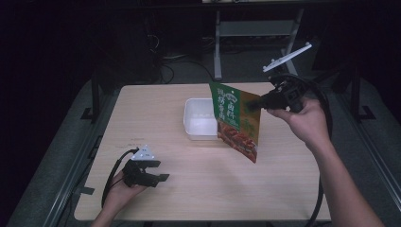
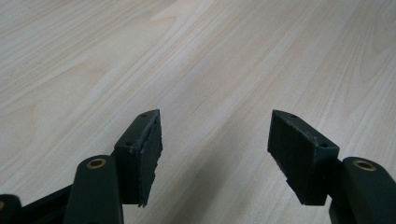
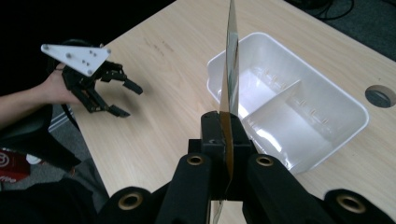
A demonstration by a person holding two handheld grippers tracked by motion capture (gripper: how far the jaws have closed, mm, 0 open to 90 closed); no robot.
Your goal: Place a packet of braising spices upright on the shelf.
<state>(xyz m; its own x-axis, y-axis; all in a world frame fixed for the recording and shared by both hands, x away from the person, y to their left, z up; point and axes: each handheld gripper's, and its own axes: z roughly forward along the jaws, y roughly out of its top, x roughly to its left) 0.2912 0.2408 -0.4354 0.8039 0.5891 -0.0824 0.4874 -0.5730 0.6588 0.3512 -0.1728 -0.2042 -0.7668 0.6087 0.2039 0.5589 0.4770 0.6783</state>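
Observation:
A green food pouch (image 1: 239,120) with red food printed on it hangs in the air over the right side of the white tub (image 1: 201,119). My right gripper (image 1: 259,103) is shut on the pouch's right edge, holding it above the table. In the right gripper view the pouch (image 3: 231,70) shows edge-on, pinched between the black jaws, with the two-compartment tub (image 3: 322,88) below it. My left gripper (image 1: 163,171) rests low at the table's front left, open with nothing between its pads (image 2: 144,151). The same left gripper (image 3: 125,99) shows far off in the right gripper view.
The light wooden table (image 1: 189,189) has bare room around the tub and in front. A round cable hole (image 3: 380,95) sits near the tub. A cable trails from each gripper. Dark floor and a desk frame lie beyond the far edge.

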